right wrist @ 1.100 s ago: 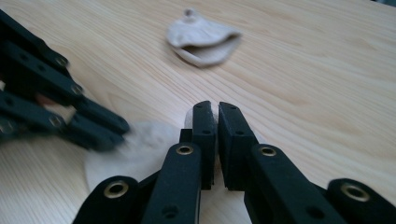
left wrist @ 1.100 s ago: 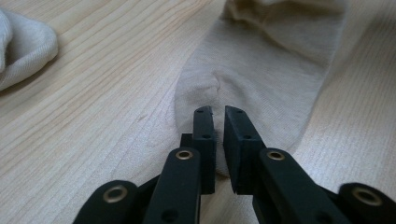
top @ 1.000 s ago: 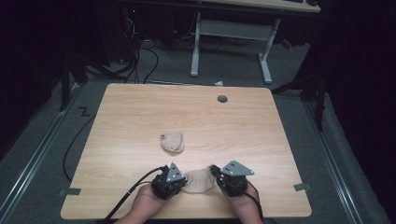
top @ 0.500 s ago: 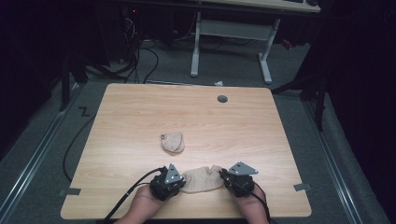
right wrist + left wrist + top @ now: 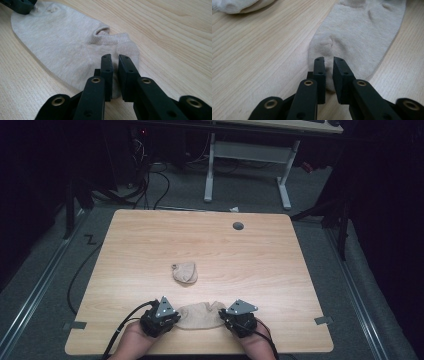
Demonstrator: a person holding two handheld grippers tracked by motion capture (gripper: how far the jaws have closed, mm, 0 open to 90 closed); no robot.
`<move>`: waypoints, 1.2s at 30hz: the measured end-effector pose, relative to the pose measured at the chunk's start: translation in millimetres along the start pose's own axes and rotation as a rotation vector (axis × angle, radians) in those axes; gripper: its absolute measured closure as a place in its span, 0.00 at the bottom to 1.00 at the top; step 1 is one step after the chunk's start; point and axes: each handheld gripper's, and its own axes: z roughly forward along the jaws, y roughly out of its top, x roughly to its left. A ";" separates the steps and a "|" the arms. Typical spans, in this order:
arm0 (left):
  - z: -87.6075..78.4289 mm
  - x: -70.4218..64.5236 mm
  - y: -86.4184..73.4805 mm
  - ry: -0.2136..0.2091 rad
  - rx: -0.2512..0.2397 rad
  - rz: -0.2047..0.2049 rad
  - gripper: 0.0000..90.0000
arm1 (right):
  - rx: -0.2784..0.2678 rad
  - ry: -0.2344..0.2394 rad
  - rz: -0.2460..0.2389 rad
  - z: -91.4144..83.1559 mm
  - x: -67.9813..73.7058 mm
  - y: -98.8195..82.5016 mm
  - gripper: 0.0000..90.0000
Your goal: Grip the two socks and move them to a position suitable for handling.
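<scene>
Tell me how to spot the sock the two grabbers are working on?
Find the wooden table, then its near edge by the person's hands. A beige ankle sock lies flat there, stretched between the left gripper and right gripper. The other sock, mid-table, is bunched up.
</scene>
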 end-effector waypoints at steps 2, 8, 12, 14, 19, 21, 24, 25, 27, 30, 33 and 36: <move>-1.6 -0.9 -1.6 0.006 0.002 0.004 0.89 | 0.004 0.004 -0.006 -0.2 0.7 0.6 0.91; -3.8 -0.5 -2.8 0.013 0.011 0.004 0.89 | -0.009 0.003 0.001 -6.0 -0.7 -0.7 0.90; -4.5 0.5 -2.0 0.002 0.009 -0.003 0.86 | -0.051 -0.017 0.028 -16.7 -7.3 -2.1 0.90; -5.7 1.0 -1.0 -0.008 -0.005 -0.014 0.83 | -0.063 -0.031 0.052 -21.9 -15.1 -4.6 0.89; -13.5 3.3 2.1 -0.009 -0.071 -0.045 0.74 | -0.085 -0.049 0.083 -26.7 -23.8 -7.0 0.87; -14.8 8.3 4.4 0.009 -0.104 -0.072 0.71 | -0.092 -0.061 0.095 -28.3 -26.6 -7.5 0.84; -10.8 16.7 9.9 0.030 -0.123 -0.108 0.62 | -0.093 -0.084 0.107 -28.4 -28.5 -7.8 0.82; -6.5 21.6 16.5 0.051 -0.133 -0.117 0.62 | -0.094 -0.095 0.108 -28.9 -28.6 -8.0 0.83; -4.9 24.2 20.5 0.061 -0.140 -0.122 0.62 | -0.094 -0.099 0.109 -29.0 -28.5 -8.1 0.83; 0.3 29.1 34.7 0.106 -0.148 -0.119 0.88 | -0.090 -0.104 0.108 -29.4 -29.3 -9.3 0.84; 11.6 33.2 51.6 0.139 -0.140 -0.101 1.00 | -0.089 -0.098 0.113 -30.0 -30.0 -10.3 0.83; 27.6 36.1 70.8 0.144 -0.161 -0.132 1.00 | -0.090 -0.093 0.107 -30.0 -29.9 -10.1 0.83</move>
